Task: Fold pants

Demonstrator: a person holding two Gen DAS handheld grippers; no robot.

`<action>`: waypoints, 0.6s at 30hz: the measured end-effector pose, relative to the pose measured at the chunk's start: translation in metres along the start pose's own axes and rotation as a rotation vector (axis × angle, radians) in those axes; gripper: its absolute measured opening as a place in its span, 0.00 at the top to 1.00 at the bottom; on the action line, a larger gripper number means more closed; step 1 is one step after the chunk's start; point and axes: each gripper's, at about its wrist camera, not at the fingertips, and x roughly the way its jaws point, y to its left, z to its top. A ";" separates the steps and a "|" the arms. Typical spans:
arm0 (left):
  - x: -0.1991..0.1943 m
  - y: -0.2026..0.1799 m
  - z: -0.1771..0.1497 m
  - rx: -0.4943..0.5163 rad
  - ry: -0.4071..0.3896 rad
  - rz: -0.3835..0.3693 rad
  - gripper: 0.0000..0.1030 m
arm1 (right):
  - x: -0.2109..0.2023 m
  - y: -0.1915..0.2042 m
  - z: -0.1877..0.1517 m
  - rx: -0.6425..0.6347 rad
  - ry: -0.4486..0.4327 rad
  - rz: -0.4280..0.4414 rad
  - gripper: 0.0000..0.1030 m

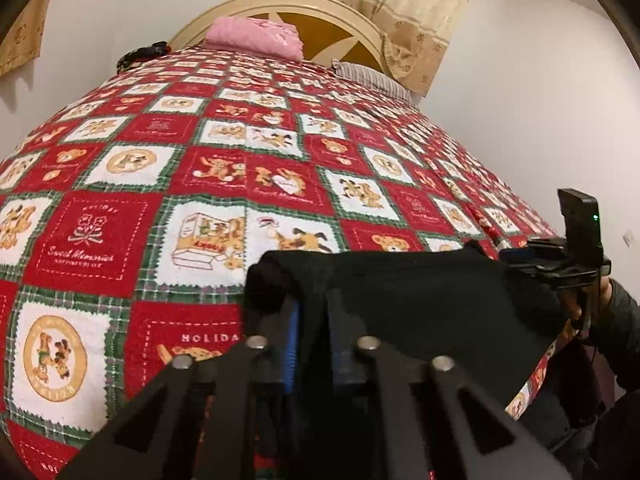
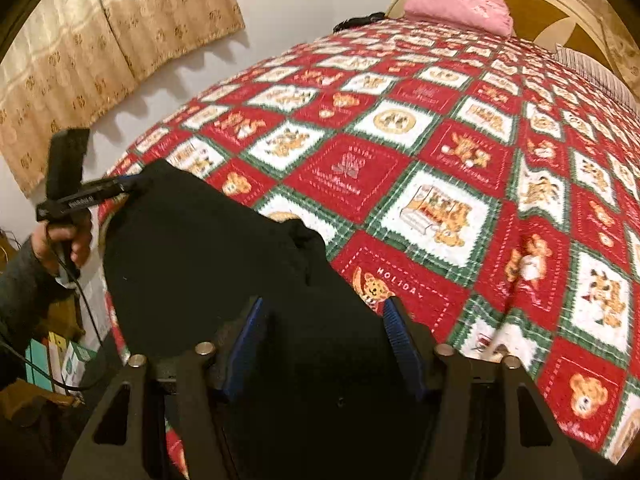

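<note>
Pants (image 2: pixel 208 256) are hanging between both grippers: left gripper (image 1: pixel 312 316) is pinching them, right gripper (image 2: pixel 326 320) is spread around them; folding seems barely begun.

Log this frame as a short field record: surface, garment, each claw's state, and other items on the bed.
surface: bed with red, white and green teddy-bear quilt
garment: black pants, bunched at the near edge of the bed
left claw: fingers close together, pinching pants fabric
right claw: fingers spread apart, pants lying between them, no grip evident
other items: pink folded cloth and striped pillow near the headboard
background: beige curtains, white wall
</note>
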 end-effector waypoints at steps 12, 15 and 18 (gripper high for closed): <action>0.001 0.010 0.026 -0.085 -0.065 -0.027 0.92 | -0.028 -0.005 0.015 -0.028 -0.102 -0.067 0.94; 0.015 0.021 0.022 -0.120 -0.046 -0.018 0.92 | -0.013 -0.015 0.016 0.001 -0.083 -0.098 0.94; 0.018 0.031 0.016 -0.199 -0.032 -0.073 0.92 | 0.000 -0.021 0.011 0.025 -0.050 -0.093 0.94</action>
